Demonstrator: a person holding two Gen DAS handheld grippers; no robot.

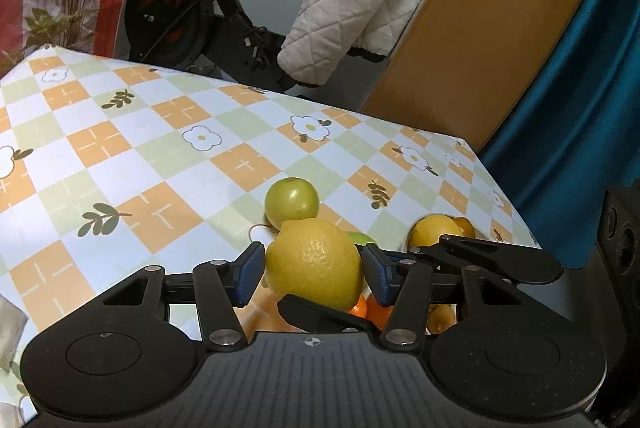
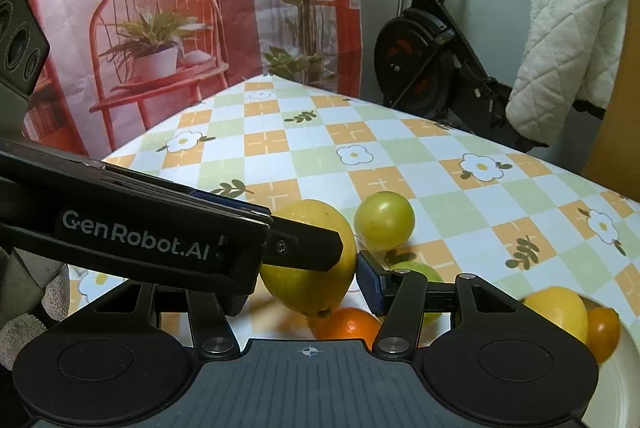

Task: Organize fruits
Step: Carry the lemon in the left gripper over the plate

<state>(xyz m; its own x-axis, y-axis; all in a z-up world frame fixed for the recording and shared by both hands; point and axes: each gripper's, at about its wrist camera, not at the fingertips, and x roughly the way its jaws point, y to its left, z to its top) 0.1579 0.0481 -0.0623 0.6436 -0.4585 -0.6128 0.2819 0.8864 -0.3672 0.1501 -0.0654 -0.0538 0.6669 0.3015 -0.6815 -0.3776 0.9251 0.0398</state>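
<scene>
Both grippers' fingers clamp one lemon above the table.

A large yellow lemon, dimpled and oval, sits off the table, pinched on both sides. Just behind it a round green fruit rests on the table, and another green fruit lies partly hidden beside it. An orange lies below the lemon. To the right, a second lemon and a small orange lie together on a pale plate.
</scene>
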